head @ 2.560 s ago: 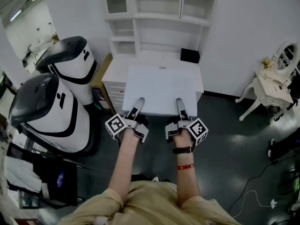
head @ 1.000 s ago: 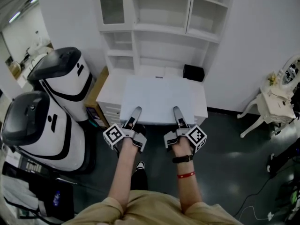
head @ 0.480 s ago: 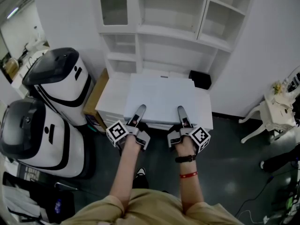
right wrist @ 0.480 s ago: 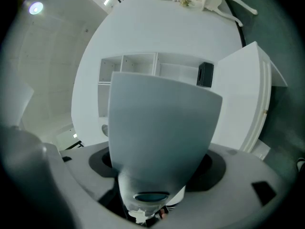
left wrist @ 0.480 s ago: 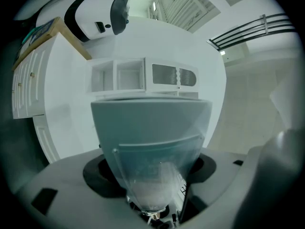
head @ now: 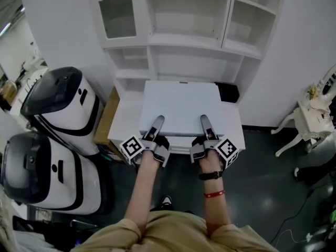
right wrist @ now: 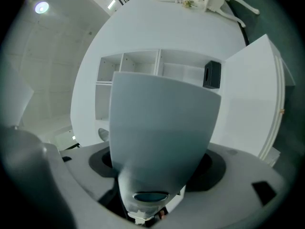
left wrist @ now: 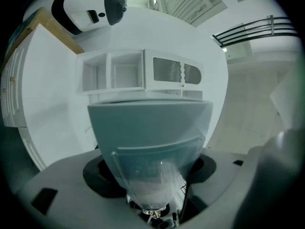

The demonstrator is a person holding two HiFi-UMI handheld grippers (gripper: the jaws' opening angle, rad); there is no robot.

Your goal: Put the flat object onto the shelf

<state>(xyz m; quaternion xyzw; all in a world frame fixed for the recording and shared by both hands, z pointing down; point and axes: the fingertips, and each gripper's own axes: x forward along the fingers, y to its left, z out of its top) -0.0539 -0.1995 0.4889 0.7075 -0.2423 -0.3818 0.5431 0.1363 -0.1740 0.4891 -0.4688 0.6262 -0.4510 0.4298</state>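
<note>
I hold a flat white board (head: 179, 106) level by its near edge. My left gripper (head: 156, 126) is shut on its near left part and my right gripper (head: 205, 125) on its near right part, each with one finger lying on top. The board hovers over a low white cabinet (head: 122, 121), in front of the white shelf unit (head: 189, 41) with open compartments. In the left gripper view one broad finger (left wrist: 150, 137) fills the middle, with the shelf unit (left wrist: 125, 75) beyond. The right gripper view shows the same: a finger (right wrist: 159, 142) and the shelf unit (right wrist: 143, 66).
Two white-and-black rounded machines (head: 59, 105) (head: 37, 173) stand at the left, next to a wooden panel (head: 106, 115). A black box (head: 229, 92) sits on the cabinet at the back right. A white ornate table (head: 315, 114) stands at the far right on the dark floor.
The person has stepped towards the shelf unit, which now looks larger and nearer. The board has come forward with both grippers, and both grips are unchanged.
</note>
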